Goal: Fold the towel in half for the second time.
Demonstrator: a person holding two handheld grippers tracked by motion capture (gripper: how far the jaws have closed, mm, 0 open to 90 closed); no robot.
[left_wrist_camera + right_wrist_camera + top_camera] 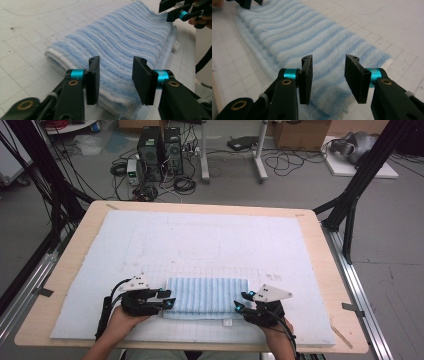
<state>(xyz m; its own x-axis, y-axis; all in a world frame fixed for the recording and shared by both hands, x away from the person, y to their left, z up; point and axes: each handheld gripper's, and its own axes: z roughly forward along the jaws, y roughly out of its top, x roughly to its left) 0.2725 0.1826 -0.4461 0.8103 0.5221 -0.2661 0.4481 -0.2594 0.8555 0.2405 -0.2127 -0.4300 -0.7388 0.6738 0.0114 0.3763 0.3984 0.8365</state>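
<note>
Near the mat's (200, 245) front edge lies a folded blue striped towel (206, 296). At its left end the left gripper (170, 299) has its 2 jaws spread, pads clear of the cloth. At its right end the right gripper (241, 301) is likewise spread, holding nothing.

The towel (206, 296) has light blue and white stripes. The mat (200, 240) at 12 o'clock is pale blue with grid lines.
</note>
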